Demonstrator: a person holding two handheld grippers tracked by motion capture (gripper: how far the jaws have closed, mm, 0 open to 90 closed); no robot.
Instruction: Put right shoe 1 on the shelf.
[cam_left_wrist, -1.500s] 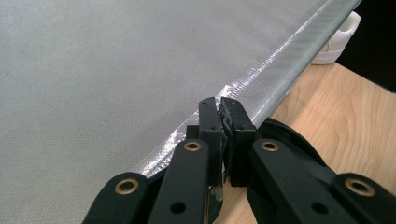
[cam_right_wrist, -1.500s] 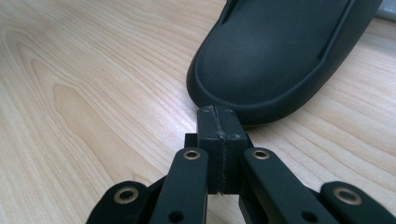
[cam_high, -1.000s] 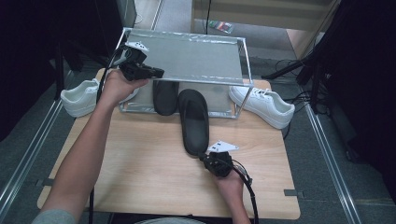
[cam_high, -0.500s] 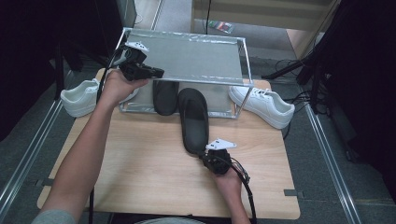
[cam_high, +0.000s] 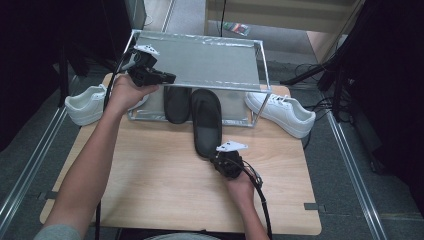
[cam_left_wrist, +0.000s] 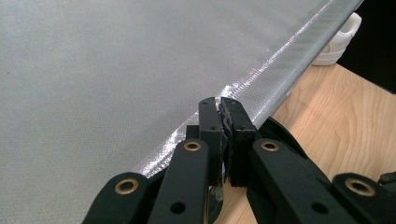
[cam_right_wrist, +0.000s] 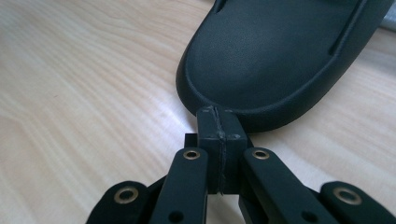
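Right gripper (cam_high: 220, 156): jaws pressed together, empty, tips against the near end of the black slipper (cam_high: 206, 121) mid-table (cam_high: 150, 190).
Left gripper (cam_high: 167, 78): jaws closed, empty, over the rack's (cam_high: 200, 60) front-left edge.
Second slipper (cam_high: 176, 102): under the rack.

Brightness: the wooden table (cam_high: 165, 180) is evenly lit; the room around it falls to near black.
Glare: a pale sheen on the wood just beside the black slipper (cam_right_wrist: 275, 60); bright glints along the rack's silver edge (cam_left_wrist: 261, 88).
Shadows: soft and short.
Focus: the high view is slightly soft; the near jaws are blurred.
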